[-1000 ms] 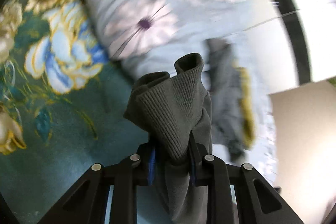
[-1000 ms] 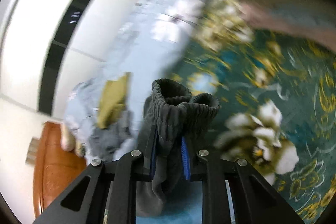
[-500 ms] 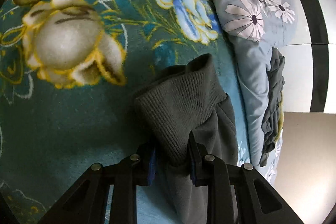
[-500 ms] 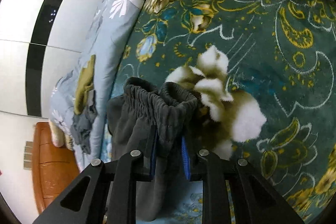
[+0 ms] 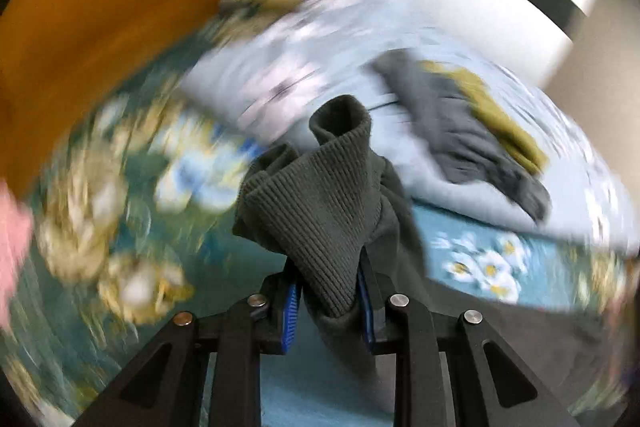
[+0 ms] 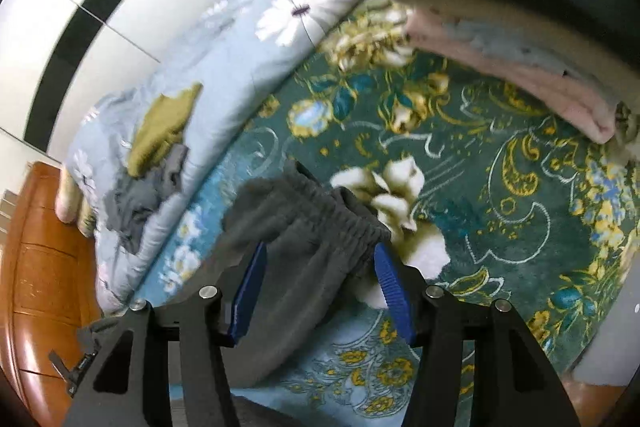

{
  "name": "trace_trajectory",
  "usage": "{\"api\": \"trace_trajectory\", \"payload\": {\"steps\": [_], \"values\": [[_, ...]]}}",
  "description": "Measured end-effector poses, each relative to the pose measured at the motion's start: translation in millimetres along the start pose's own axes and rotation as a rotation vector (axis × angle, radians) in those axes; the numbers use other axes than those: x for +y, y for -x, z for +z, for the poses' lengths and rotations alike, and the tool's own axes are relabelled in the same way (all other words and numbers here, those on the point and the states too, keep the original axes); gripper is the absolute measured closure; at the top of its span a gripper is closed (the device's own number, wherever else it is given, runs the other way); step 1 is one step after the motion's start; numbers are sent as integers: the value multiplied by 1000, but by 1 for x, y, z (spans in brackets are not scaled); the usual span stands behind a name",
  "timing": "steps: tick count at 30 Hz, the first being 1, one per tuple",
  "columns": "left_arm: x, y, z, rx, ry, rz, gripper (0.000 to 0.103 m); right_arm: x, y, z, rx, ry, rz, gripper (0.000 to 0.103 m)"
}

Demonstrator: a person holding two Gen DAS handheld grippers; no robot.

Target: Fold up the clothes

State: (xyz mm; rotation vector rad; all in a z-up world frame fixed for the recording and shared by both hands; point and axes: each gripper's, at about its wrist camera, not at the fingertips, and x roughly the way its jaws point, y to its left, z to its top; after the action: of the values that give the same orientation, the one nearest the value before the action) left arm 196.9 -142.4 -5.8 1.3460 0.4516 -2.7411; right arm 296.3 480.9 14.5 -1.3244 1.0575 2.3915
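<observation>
My left gripper (image 5: 328,301) is shut on the ribbed cuff of the dark grey trousers (image 5: 320,211) and holds it up above the bed. The left wrist view is blurred by motion. My right gripper (image 6: 320,285) is open, its blue pads (image 6: 390,285) spread on either side of the trousers' gathered waistband (image 6: 320,223), which lies on the green floral bedspread (image 6: 480,163). The pads do not clamp the cloth.
A stack of folded clothes (image 6: 500,3), dark green over pink, lies at the top right. A light blue flowered quilt (image 6: 224,55) with grey and olive garments (image 6: 156,155) lies to the left. A wooden headboard (image 6: 36,267) stands beyond it.
My right gripper has opened and let go of the waistband, which now rests on the bedspread. My left gripper has swung upward with the cuff still in it.
</observation>
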Motion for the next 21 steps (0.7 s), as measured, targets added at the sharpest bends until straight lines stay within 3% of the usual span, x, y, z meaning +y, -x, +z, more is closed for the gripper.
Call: {"api": "trace_trajectory", "payload": {"steps": [3, 5, 12, 17, 21], "values": [[-66, 20, 0, -55, -214, -12, 77, 5, 15, -3, -31, -3, 33, 46], [-111, 22, -12, -41, -295, -67, 77, 9, 24, -9, -47, 9, 59, 46], [-247, -17, -80, 115, -495, -190, 77, 1, 38, -33, -53, 3, 76, 46], [-295, -53, -120, 299, -541, -271, 74, -1, 33, -46, -19, 18, 56, 46], [-294, -66, -135, 418, -529, -319, 70, 2, 24, -49, 7, 33, 47, 46]]}}
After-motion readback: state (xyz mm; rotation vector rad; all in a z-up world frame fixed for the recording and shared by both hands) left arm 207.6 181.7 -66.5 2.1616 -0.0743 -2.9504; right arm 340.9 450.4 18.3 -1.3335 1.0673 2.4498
